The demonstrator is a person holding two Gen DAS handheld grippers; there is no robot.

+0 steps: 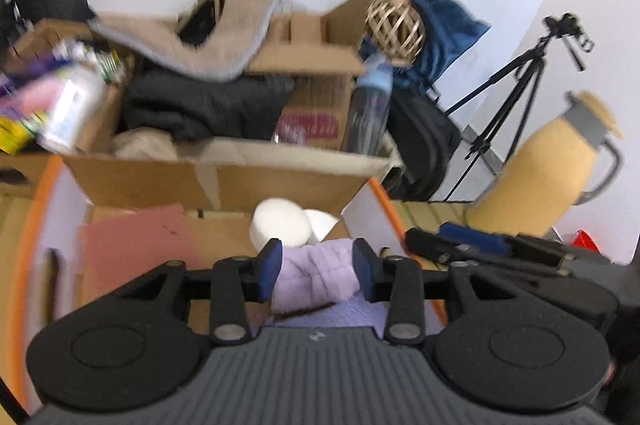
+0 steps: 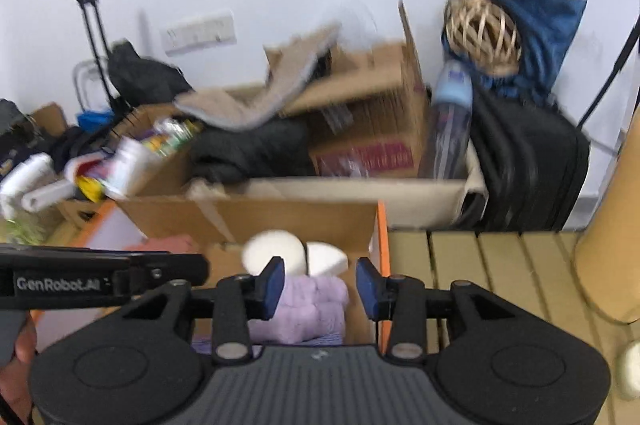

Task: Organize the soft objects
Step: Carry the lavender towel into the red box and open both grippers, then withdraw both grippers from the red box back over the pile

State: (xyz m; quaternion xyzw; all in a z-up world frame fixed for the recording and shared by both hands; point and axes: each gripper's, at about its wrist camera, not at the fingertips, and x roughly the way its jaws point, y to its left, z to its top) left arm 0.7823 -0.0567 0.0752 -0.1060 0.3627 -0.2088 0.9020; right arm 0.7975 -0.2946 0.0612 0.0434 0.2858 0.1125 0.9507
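Observation:
A folded lilac towel [image 1: 316,277] lies in an open box with orange rims [image 1: 380,199], and it also shows in the right wrist view [image 2: 312,309]. Two white foam pieces [image 1: 280,225] sit behind it, also visible in the right wrist view [image 2: 274,255]. A pink cloth [image 1: 136,245] lies at the box's left. My left gripper [image 1: 317,269] is open, its blue pads either side of the towel, whether touching I cannot tell. My right gripper [image 2: 320,285] is open above the towel's right side. The left gripper's body [image 2: 100,279] reaches in from the left.
A large cardboard box [image 1: 224,177] behind holds black clothing [image 1: 200,105], a beige mat [image 1: 192,41] and a water bottle [image 1: 370,105]. A tan jug [image 1: 548,165], tripod [image 1: 512,93], black bag [image 2: 528,165] and wicker ball [image 2: 484,29] are to the right. Slatted wooden table [image 2: 480,265].

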